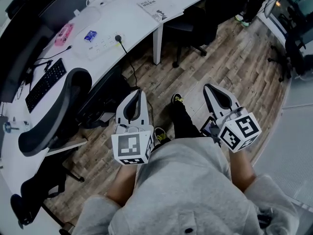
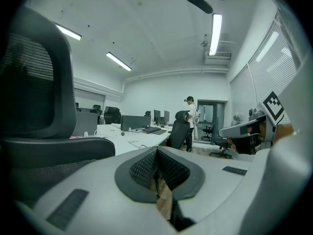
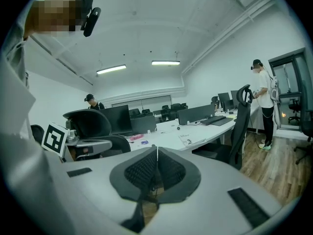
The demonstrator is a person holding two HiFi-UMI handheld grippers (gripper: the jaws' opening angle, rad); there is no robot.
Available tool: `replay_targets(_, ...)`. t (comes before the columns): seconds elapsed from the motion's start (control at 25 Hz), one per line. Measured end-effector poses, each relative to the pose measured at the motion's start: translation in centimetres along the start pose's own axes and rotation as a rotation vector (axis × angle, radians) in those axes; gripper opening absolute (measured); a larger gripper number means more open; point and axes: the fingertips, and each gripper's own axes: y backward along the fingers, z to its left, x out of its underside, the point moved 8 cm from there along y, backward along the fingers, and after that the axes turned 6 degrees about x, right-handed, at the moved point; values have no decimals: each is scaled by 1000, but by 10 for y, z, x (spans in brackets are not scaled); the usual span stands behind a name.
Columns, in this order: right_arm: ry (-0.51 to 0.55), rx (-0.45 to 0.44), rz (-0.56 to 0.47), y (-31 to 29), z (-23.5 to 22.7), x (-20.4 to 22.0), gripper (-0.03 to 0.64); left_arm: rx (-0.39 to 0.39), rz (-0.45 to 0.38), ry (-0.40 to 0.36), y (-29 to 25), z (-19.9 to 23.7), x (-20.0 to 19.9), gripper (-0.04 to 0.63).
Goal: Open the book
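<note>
**Head view.** The left tongs point(image 1: 138, 94) and the right tongs point(image 1: 209, 88) are held out side by side over the wood floor point(image 1: 234, 67), off the desk's point(image 1: 132, 26) long edge. Each pair is clenched tip to tip with nothing between the jaws. The book point(image 1: 157, 8) lies flat on the desk near its far end, well apart from both tongs. Nearer along the desk lie a blue packet point(image 1: 90, 35), a pink thing point(image 1: 64, 34) and a keyboard point(image 1: 45, 83). A chair point(image 1: 54, 114) stands at the desk's near part. A second chair point(image 1: 188, 28) is tucked under the desk's far end, below the book.

**Left gripper view.** The left tongs point(image 2: 157, 150) have their jaws meeting at the tips and are empty. The chair's back fills the left side. Beyond it runs the desk, with the book point(image 2: 138, 143) showing as a small pale sheet by its edge. The right tongs show at the right, beside the desk. A person point(image 2: 191, 114) stands past the desk's far end.

**Right gripper view.** The right tongs point(image 3: 157, 148) are likewise clenched on nothing. The desk stretches ahead and the book point(image 3: 188, 140) lies at its front edge, apart from the jaws. The same person stands at the desk's right end. Another person point(image 3: 93, 102) is behind the monitors across the desk.
</note>
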Motion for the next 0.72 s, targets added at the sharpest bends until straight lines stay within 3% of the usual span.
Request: replay_targets(0.72, -42, 3, -7, -49, -49, -2, 31, 26, 35, -11, -68, 9, -7, 11)
